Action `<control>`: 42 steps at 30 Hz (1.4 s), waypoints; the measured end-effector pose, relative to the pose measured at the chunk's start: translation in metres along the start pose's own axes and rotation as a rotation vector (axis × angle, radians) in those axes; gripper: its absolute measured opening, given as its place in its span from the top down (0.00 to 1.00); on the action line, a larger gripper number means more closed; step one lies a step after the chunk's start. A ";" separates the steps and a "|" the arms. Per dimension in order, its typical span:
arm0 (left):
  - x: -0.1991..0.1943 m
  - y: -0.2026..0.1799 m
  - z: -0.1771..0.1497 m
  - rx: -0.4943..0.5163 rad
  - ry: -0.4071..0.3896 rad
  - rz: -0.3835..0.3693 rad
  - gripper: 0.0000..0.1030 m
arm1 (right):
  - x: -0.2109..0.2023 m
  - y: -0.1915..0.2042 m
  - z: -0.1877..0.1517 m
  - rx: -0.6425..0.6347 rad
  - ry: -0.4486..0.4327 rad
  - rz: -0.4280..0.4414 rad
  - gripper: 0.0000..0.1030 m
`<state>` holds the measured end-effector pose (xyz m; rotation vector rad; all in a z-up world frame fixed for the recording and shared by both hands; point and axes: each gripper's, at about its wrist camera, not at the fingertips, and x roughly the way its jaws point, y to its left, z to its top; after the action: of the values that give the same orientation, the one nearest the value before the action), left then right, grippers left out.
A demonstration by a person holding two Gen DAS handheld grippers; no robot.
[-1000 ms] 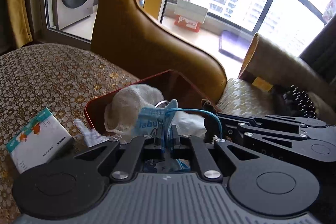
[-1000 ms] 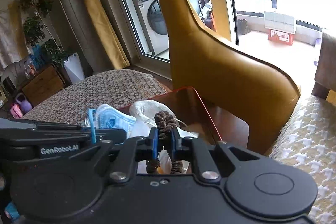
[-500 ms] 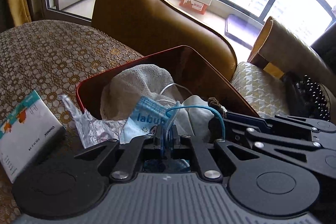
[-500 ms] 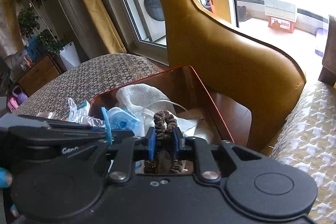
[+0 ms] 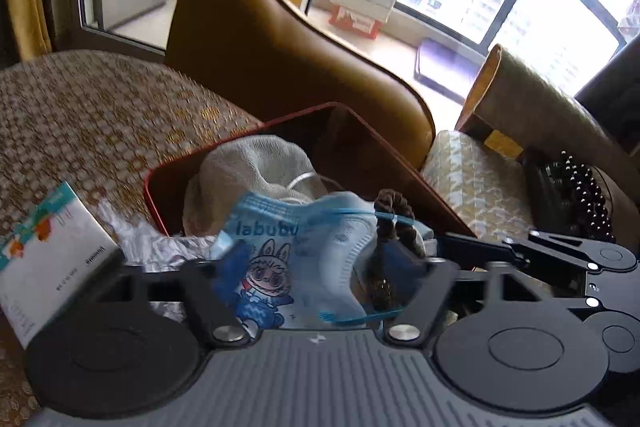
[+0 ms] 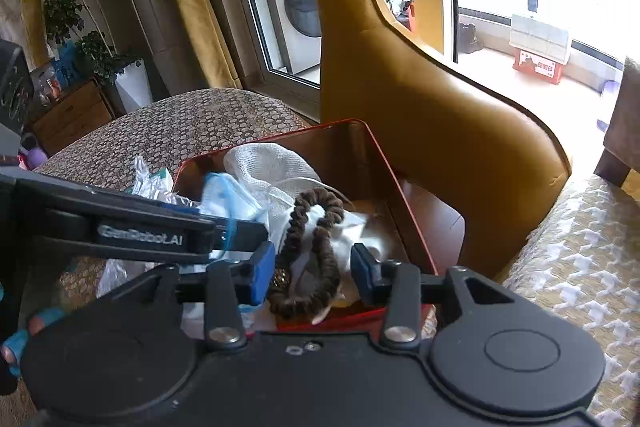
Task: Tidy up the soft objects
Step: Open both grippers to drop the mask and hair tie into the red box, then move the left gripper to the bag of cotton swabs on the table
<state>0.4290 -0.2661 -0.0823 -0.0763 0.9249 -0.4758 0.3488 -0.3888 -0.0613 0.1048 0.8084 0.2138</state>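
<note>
In the left wrist view my left gripper (image 5: 332, 267) hangs over the near end of a red box (image 5: 160, 179), its jaws opening wide. A light blue face mask (image 5: 288, 255) with a cartoon print droops loose between them, with no pad pressing on it. In the right wrist view the jaws of my right gripper (image 6: 312, 269) are opening around a brown scrunchie (image 6: 320, 247). The scrunchie lies spread on white cloth inside the red box (image 6: 280, 139); only the left pad still brushes it. A white knitted cloth (image 5: 256, 163) fills the box's far end.
A tissue pack (image 5: 44, 259) and a crinkled plastic wrapper (image 5: 140, 243) lie left of the box on a patterned cushion (image 5: 80, 115). A mustard chair back (image 5: 280, 47) rises right behind the box. Black beads (image 5: 580, 195) and a pale cushion (image 6: 580, 247) are to the right.
Both grippers tipped down over the red box, then opened. The left let go of the mask, which unfolded between its jaws. The right let go of the scrunchie, which spread out.
</note>
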 end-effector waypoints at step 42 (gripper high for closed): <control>-0.289 0.070 -0.120 -0.028 -0.258 0.073 0.02 | -0.160 0.183 -0.041 -0.092 -0.184 0.220 0.08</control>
<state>0.2141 -0.0637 0.0429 -0.1254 0.6792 -0.3750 0.1844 -0.2467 0.0559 0.1250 0.6018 0.4423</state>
